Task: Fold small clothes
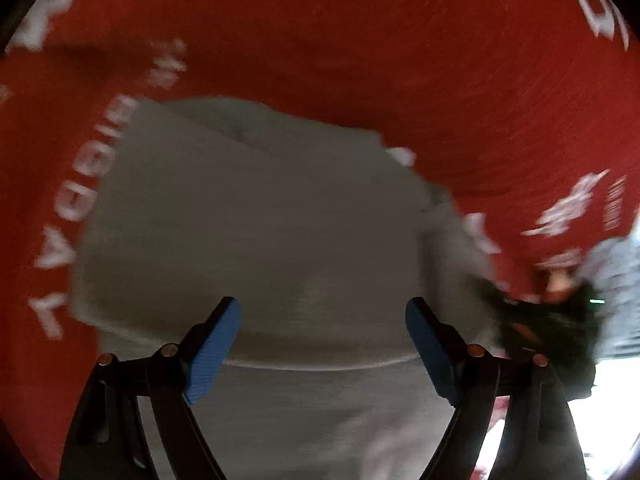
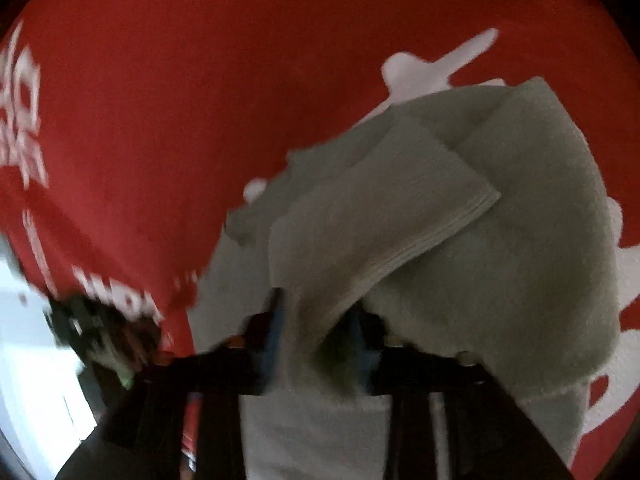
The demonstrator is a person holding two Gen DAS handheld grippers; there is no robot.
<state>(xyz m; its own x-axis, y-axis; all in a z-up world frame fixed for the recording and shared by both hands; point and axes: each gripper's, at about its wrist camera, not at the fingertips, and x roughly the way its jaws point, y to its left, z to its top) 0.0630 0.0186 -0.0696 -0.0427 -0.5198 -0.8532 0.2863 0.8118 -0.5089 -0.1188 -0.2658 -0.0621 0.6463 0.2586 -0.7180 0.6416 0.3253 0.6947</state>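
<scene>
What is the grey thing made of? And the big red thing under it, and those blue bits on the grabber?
The grey folded garment looks like soft knitted cotton: matte, with fine ribbed lines along its hem. The red cloth with white printed letters beneath seems woven fabric, dull and faintly ridged; blur leaves that open. The blue pads on the left gripper look like ridged rubber or plastic.

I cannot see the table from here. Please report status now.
Left gripper open, above grey garment. Right gripper shut on a garment fold. Red cloth underneath; nothing in the way.
</scene>
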